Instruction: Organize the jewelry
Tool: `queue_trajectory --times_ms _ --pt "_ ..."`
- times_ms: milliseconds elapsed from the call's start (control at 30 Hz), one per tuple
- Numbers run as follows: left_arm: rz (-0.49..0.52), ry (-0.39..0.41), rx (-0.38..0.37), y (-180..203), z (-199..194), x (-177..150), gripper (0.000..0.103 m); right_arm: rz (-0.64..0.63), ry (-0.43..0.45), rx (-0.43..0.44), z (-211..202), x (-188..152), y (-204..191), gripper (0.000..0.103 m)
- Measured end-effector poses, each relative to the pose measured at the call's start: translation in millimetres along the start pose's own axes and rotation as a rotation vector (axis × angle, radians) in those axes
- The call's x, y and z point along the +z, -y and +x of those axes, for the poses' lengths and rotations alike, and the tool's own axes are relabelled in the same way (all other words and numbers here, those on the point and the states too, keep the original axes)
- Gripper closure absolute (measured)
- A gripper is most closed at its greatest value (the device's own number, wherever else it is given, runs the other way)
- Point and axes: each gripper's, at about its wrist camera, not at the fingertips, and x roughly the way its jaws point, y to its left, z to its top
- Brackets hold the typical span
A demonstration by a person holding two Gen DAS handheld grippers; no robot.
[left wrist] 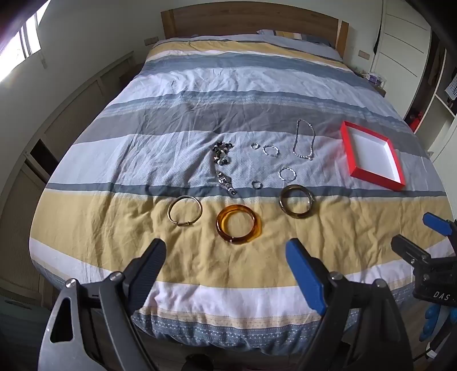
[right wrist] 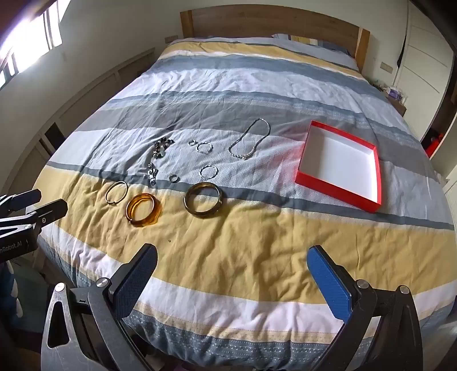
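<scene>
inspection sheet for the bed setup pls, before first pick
Surface: striped duvet, wrinkled.
Job's things: red box empty; amber bangle, dark bangle, gold bangle, necklace, watch, small rings and bracelets lie apart on the duvet.
Clutter: nothing seen.
Grippers: left gripper and right gripper both empty, jaws wide, above the near edge.
Cables: nothing seen.
Surroundings: wooden headboard, window at left, cupboards at right.

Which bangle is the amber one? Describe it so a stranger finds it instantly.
Start at the bed's wide yellow stripe nearest the foot. Three bangles lie there; the amber bangle is the middle one. Only it is thick, translucent orange.
</scene>
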Motion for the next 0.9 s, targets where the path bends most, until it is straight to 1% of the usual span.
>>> queue_trajectory --times_ms 200,267,300,400,733,900 --pt "-0.004 -0.002 -0.003 -0.8 -1.9 -0.5 0.018 0.002 0.0 0.002 -1.6 1.7 -4.7 0.001" --pt "-0.004 -0.002 0.002 -1.3 -3.3 -1.2 0.018 0.007 0.003 0.001 -6.5 -1.3 5.9 0.0" --pt "-0.004 -0.008 0.0 5.5 0.0 1.7 0.018 0.01 0.004 0.007 -6.6 -1.8 5.7 0.0" --pt "0.0 -0.009 0.002 5.5 0.1 2.0 0.018 0.01 0.005 0.015 -7.1 -2.7 10.3 0.0" --pt "-0.006 -0.013 -0.005 12.2 -4.1 -4.0 0.018 -0.002 0.005 0.013 -7.5 -2.3 0.0 0.0" --pt "-0.019 -0.014 -0.018 6.0 0.5 -8.8 0.018 0.0 0.005 0.012 -6.9 -2.1 -1.5 0.001"
